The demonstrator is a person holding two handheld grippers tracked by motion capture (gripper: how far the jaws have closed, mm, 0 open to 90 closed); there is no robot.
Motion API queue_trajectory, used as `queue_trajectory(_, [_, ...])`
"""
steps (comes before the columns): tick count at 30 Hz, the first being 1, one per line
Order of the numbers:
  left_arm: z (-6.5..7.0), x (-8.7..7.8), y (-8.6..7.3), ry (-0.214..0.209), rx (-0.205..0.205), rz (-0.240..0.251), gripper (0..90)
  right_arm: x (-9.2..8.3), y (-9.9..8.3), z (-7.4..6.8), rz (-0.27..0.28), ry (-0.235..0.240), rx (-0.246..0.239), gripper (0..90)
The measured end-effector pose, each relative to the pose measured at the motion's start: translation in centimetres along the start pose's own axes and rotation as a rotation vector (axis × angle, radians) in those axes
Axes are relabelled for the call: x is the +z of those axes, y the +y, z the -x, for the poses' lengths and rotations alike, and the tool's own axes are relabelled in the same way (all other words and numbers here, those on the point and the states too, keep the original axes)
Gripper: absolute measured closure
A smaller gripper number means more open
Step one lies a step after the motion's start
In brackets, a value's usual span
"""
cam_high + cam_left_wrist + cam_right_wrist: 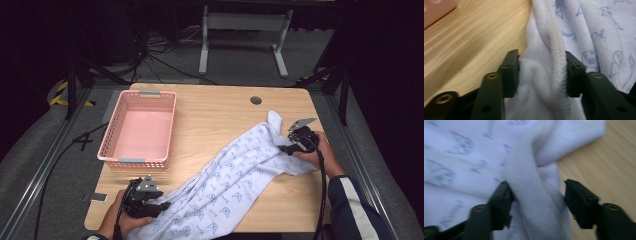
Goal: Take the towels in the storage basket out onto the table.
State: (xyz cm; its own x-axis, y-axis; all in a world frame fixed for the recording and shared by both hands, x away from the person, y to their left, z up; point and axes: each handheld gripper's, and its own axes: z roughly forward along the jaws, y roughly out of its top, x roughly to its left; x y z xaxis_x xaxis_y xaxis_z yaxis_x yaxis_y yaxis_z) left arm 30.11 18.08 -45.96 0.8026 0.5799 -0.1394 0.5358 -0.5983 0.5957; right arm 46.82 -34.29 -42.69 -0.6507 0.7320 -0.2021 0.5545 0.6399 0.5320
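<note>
Lying bunched between both tongs (541, 72) (537, 202), the cloth (225, 185).

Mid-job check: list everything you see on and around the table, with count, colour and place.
Printed cotton cloth: one, white with blue motifs, lying diagonally across the table's right half.
Perforated plastic basket: one, pink, empty, left side of the table.
Wooden table: one, light wood, centre.
Round grommet: one, grey, far edge of the table.
Metal stand: one, white, on the floor behind the table.
Left gripper: black, cloth edge filling its jaws.
Right gripper: black, a cloth fold between its jaws, right pad apart.
</note>
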Motion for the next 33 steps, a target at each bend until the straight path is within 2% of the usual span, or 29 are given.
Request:
queue_trajectory(1, [-0.1, 0.0, 0.0, -0.009, 0.000, -0.006, 60.2, 0.0, -0.2, 0.3, 0.002, -0.015, -0.003, 59.8])
queue_trajectory(2, [-0.1, 0.0, 0.0, -0.002, -0.008, -0.003, 66.9, -0.1, -0.3, 0.9, 0.015, -0.073, 0.004, 68.1])
queue_trajectory(3, [-0.1, 0.0, 0.0, -0.006, -0.012, -0.004, 70.8, -0.2, -0.4, 1.4, 0.017, -0.107, 0.028, 72.2])
queue_trajectory(4, [-0.2, -0.1, -0.1, -0.007, -0.009, -0.007, 73.1, -0.4, -0.5, 2.1, 0.031, -0.134, 0.051, 72.6])
queue_trajectory(5, [-0.2, -0.2, -0.2, 0.006, -0.015, -0.009, 76.4, -0.8, -0.7, 3.5, 0.037, -0.225, 0.114, 77.2])
queue_trajectory(6, [-0.2, -0.2, -0.2, 0.006, -0.015, -0.009, 76.8, -0.8, -0.7, 3.5, 0.037, -0.225, 0.114, 77.2])
queue_trajectory(7, [-0.3, -0.4, -0.2, 0.021, -0.011, -0.012, 76.8, -1.0, -0.8, 4.3, 0.036, -0.267, 0.140, 75.0])
queue_trajectory(8, [-0.4, -0.5, -0.3, 0.030, -0.023, -0.008, 77.4, -1.2, -1.0, 5.4, 0.038, -0.316, 0.191, 74.4])
queue_trajectory(9, [-0.4, -0.7, -0.5, 0.031, -0.029, -0.001, 77.4, -1.2, -1.3, 6.3, 0.019, -0.399, 0.237, 71.5])
queue_trajectory(10, [-0.6, -1.0, -0.6, 0.032, -0.025, -0.003, 77.3, -1.2, -1.5, 7.1, 0.002, -0.462, 0.268, 64.1])
queue_trajectory(11, [-0.7, -1.1, -0.7, 0.032, -0.035, 0.014, 77.2, -1.2, -1.8, 7.8, -0.002, -0.496, 0.325, 59.7])
queue_trajectory(12, [-0.7, -1.1, -0.8, 0.030, -0.047, 0.014, 76.9, -1.3, -2.2, 8.4, 0.004, -0.478, 0.381, 58.2])
queue_trajectory(13, [-0.8, -1.2, -0.9, 0.032, -0.037, 0.016, 76.3, -1.6, -2.5, 8.5, 0.025, -0.449, 0.413, 54.1])
queue_trajectory(14, [-0.7, -1.2, -0.9, 0.028, -0.039, 0.012, 75.5, -1.8, -2.6, 8.2, 0.043, -0.421, 0.427, 52.4])
queue_trajectory(16, [-0.7, -1.1, -1.0, 0.031, -0.043, 0.008, 73.9, -2.3, -2.5, 6.6, 0.090, -0.303, 0.401, 51.7])
queue_trajectory(17, [-0.8, -1.1, -0.9, 0.037, -0.043, 0.005, 72.8, -2.6, -2.3, 5.2, 0.105, -0.253, 0.371, 51.4])
queue_trajectory(18, [-0.8, -1.1, -0.9, 0.035, -0.049, 0.007, 71.6, -2.9, -2.2, 3.7, 0.133, -0.183, 0.362, 51.6])
queue_trajectory(19, [-0.8, -1.0, -0.9, 0.034, -0.047, 0.005, 71.6, -3.2, -2.0, 2.0, 0.145, -0.094, 0.330, 50.3])
queue_trajectory(21, [-0.7, -0.9, -0.9, 0.043, -0.048, 0.007, 71.5, -3.4, -1.8, -2.4, 0.154, 0.011, 0.250, 49.6])
queue_trajectory(22, [-0.6, -0.9, -0.9, 0.048, -0.040, 0.007, 71.5, -3.3, -1.9, -3.6, 0.143, 0.057, 0.235, 47.7])
queue_trajectory(23, [-0.5, -0.9, -0.9, 0.046, -0.033, 0.008, 71.5, -3.1, -1.9, -5.2, 0.131, 0.080, 0.218, 45.4])
queue_trajectory(25, [-0.5, -0.9, -0.8, 0.052, -0.034, -0.003, 71.5, -2.4, -2.3, -7.4, 0.111, 0.111, 0.224, 46.1])
queue_trajectory(26, [-0.5, -0.8, -0.8, 0.049, -0.039, -0.004, 71.5, -2.1, -2.4, -7.9, 0.096, 0.113, 0.219, 45.3])
queue_trajectory(27, [-0.5, -0.7, -0.8, 0.055, -0.038, 0.008, 71.6, -1.5, -2.5, -8.3, 0.081, 0.070, 0.217, 45.5])
queue_trajectory(28, [-0.5, -0.9, -0.7, 0.063, -0.040, 0.008, 72.3, -1.0, -2.6, -8.2, 0.072, 0.043, 0.223, 45.8])
queue_trajectory(29, [-0.5, -0.9, -0.7, 0.062, -0.036, 0.021, 74.0, -0.9, -2.8, -7.5, 0.098, 0.054, 0.259, 49.4])
queue_trajectory(30, [-0.6, -1.1, -0.7, 0.078, -0.040, 0.034, 74.9, -0.8, -2.8, -7.0, 0.097, 0.028, 0.269, 49.6])
queue_trajectory(33, [-1.0, -1.7, -0.7, 0.096, -0.078, 0.070, 77.7, 0.1, -2.6, -5.2, 0.129, 0.016, 0.269, 52.1])
